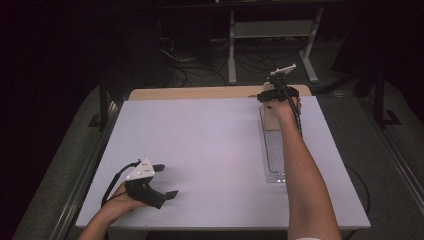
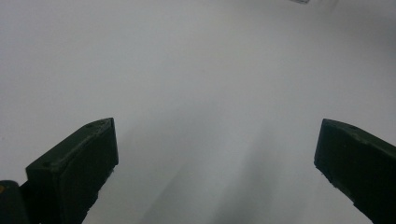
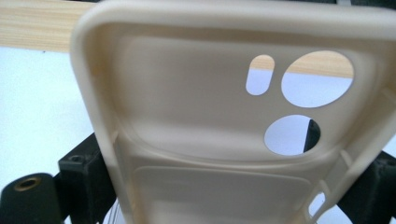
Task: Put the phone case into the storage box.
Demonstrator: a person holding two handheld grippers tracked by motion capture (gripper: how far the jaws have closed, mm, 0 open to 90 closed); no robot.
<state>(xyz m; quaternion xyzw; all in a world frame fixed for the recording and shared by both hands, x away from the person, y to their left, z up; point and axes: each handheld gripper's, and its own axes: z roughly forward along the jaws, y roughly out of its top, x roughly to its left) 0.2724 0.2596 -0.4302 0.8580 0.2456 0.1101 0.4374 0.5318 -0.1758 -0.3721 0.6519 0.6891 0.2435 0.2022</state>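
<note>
A beige phone case point(image 3: 201, 140) with round and oval camera cut-outs is held upright in my right gripper point(image 3: 233, 186), whose black jaws press its two long sides. In the high view the right gripper point(image 1: 272, 104) is at the far right of the white table point(image 1: 200, 150), and the phone case point(image 1: 270, 120) hangs over the far end of a clear plastic tray point(image 1: 274, 160). Near the front left corner, my left gripper point(image 1: 169, 181) lies low over the table, open, nothing between its jaws. The left gripper point(image 2: 217, 140) looks onto bare white surface.
A strip of light wood point(image 1: 200, 93) runs along the table's far edge. Beyond it stand a white metal frame point(image 1: 270, 30) and loose cables on the dark floor. The person's right forearm point(image 1: 305, 180) lies over the tray's right side.
</note>
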